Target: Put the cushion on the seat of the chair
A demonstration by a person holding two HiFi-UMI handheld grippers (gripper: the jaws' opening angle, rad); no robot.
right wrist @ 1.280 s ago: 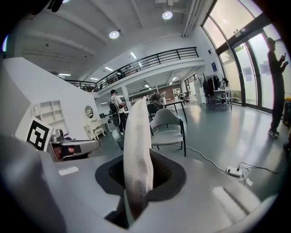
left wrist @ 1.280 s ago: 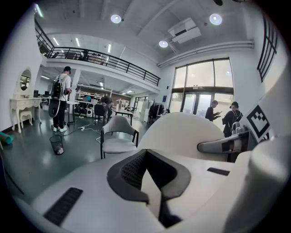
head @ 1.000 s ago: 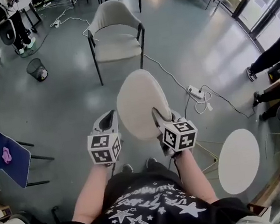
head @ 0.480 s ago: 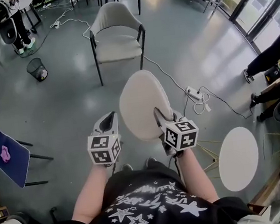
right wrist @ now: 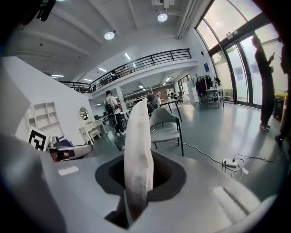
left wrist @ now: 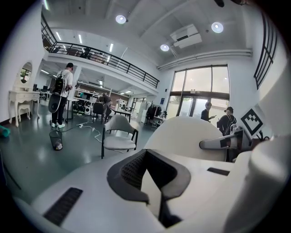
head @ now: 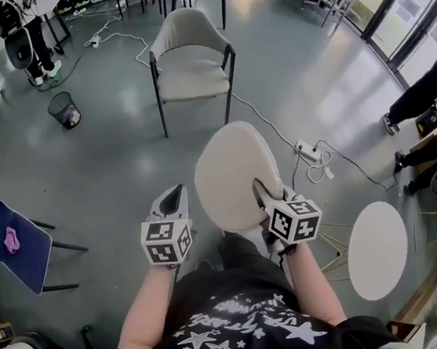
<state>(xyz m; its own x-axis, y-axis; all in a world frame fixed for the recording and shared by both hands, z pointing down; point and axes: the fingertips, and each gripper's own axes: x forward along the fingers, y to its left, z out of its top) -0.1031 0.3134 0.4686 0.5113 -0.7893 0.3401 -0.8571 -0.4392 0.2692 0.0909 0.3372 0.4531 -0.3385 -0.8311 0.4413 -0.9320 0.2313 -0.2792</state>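
Two claws: my right gripper (head: 263, 190) pinches the cushion (head: 230, 172) by its near edge, left gripper (head: 175, 196) closed empty, chair (head: 190, 74) far ahead, slightly left

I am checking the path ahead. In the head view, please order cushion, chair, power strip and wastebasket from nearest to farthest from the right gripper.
1. cushion, held in the fingers of the right gripper.
2. power strip, on the floor, to the right.
3. chair, straight ahead.
4. wastebasket, far left.
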